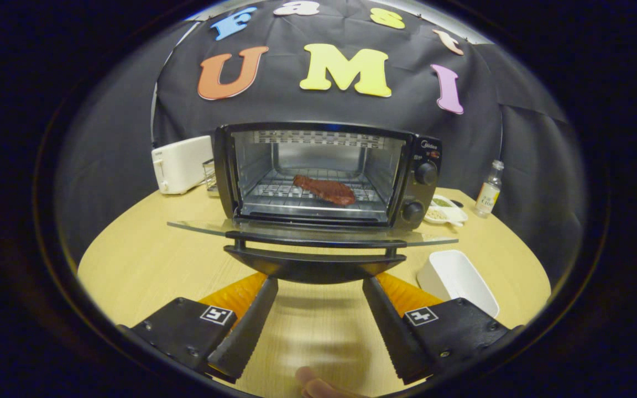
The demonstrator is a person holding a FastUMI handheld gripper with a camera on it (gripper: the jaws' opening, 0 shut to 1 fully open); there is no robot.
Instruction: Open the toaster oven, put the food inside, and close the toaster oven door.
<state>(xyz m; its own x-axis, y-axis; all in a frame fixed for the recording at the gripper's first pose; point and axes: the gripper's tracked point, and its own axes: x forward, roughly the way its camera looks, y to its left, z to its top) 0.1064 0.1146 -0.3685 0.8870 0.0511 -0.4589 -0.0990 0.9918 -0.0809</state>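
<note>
Glass door point(313, 231) of the toaster oven point(327, 174) hangs flat open with the reddish steak point(325, 189) sitting on the rack inside. Gripper point(318, 284) points level at the door handle point(314, 265), fingers spread wide, tips right under it, holding nothing.

The oven's handle point(314, 271) hides the tips of the gripper point(315, 287). The oven point(327, 171) hides part of the white toaster point(181, 163) and the small dish point(447, 210). The bottle point(489, 189) label is too small to read. Fingers point(318, 386) at the bottom are cut off.
</note>
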